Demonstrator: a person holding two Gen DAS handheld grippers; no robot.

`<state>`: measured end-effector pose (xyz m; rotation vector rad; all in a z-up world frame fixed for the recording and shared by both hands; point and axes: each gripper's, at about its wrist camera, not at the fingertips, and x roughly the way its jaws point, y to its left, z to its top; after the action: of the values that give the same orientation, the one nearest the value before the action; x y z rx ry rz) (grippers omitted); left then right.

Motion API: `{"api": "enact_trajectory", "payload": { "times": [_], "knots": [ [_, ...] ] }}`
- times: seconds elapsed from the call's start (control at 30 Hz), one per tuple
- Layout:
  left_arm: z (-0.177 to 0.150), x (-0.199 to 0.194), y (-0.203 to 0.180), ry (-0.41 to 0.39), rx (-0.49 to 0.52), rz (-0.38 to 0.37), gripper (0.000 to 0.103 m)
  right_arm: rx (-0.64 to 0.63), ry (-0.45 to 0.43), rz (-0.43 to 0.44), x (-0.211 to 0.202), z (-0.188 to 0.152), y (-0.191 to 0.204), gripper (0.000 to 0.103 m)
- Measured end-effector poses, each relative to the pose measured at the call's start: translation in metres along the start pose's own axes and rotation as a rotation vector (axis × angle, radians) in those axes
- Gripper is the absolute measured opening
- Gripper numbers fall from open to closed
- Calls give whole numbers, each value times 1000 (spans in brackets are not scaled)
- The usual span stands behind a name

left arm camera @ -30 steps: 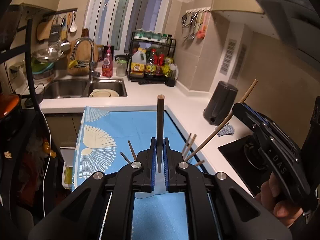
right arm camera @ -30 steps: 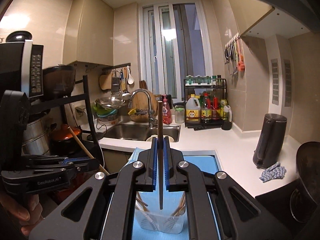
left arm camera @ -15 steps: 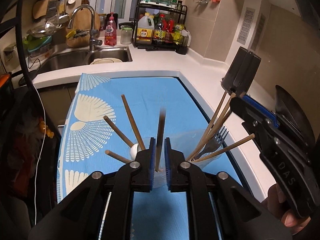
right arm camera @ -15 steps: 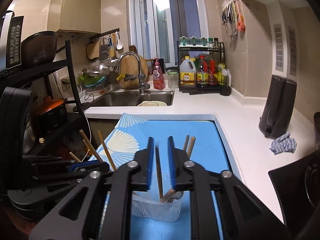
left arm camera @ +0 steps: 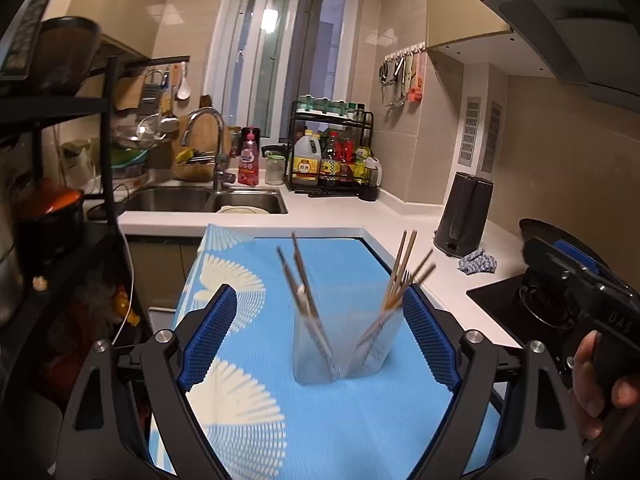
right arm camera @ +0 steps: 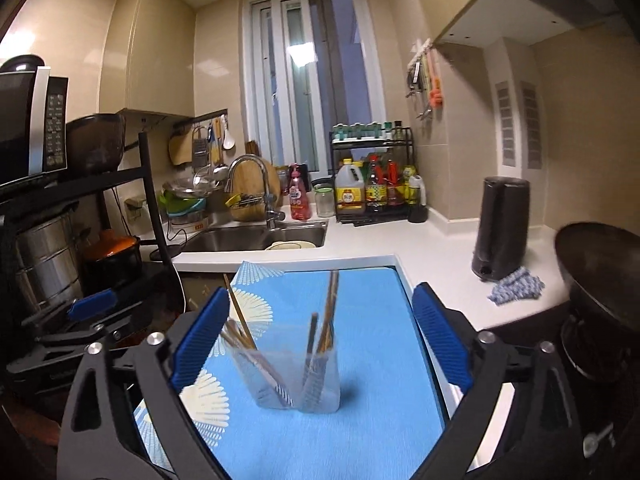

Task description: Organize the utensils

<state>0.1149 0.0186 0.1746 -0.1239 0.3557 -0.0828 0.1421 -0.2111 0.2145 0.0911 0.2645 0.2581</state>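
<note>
A clear plastic utensil holder [left arm camera: 344, 350] stands on the blue cloth [left arm camera: 280, 420], also in the right wrist view [right arm camera: 294, 372]. Several wooden chopsticks [left arm camera: 402, 272] and other utensils lean inside it, some left [left arm camera: 298, 280], some right. My left gripper [left arm camera: 318, 340] is wide open and empty, its blue pads either side of the holder, a little back from it. My right gripper [right arm camera: 316, 340] is wide open and empty, also framing the holder. The right gripper's body, held by a hand, shows at the right of the left wrist view [left arm camera: 588, 312].
A sink [left arm camera: 208, 200] with faucet lies beyond the cloth. A condiment rack [left arm camera: 332, 160] stands at the back. A black kettle [left arm camera: 464, 214] and a rag [left arm camera: 476, 264] sit on the right counter. A wok [right arm camera: 600, 264] is on the stove. A shelf with pots [right arm camera: 52, 260] stands left.
Both grippers held a chopstick upright, lowered it into the holder and let go. Both now stand wide open and have drawn back from the holder.
</note>
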Motion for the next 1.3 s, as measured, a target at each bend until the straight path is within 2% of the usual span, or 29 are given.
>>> {"api": "enact_trajectory", "payload": {
  "times": [0.1, 0.2, 0.27, 0.33, 0.4, 0.47, 0.63, 1.3],
  "knots": [
    [-38, -11, -1, -28, -13, 43, 85, -11, 8, -16, -16, -34, -2, 98],
    [-67, -9, -8, -11, 1, 73, 88, -103, -25, -66, -21, -74, -1, 98],
    [-77, -3, -10, 16, -4, 88, 88, -118, 14, -70, -13, -94, -6, 98],
    [-84, 3, -7, 33, -22, 98, 92, -91, 46, -80, -4, -106, -14, 98],
    [-93, 9, -7, 55, -4, 131, 93, -62, 75, -73, 6, -111, -21, 98],
    [-99, 18, -4, 99, -17, 131, 93, -58, 88, -93, 9, -117, -25, 98],
    [-109, 22, -2, 133, -39, 132, 94, -37, 120, -108, 14, -125, -33, 98],
    [-118, 29, -10, 155, -26, 137, 94, -70, 123, -112, 17, -129, -25, 98]
  ]
}}
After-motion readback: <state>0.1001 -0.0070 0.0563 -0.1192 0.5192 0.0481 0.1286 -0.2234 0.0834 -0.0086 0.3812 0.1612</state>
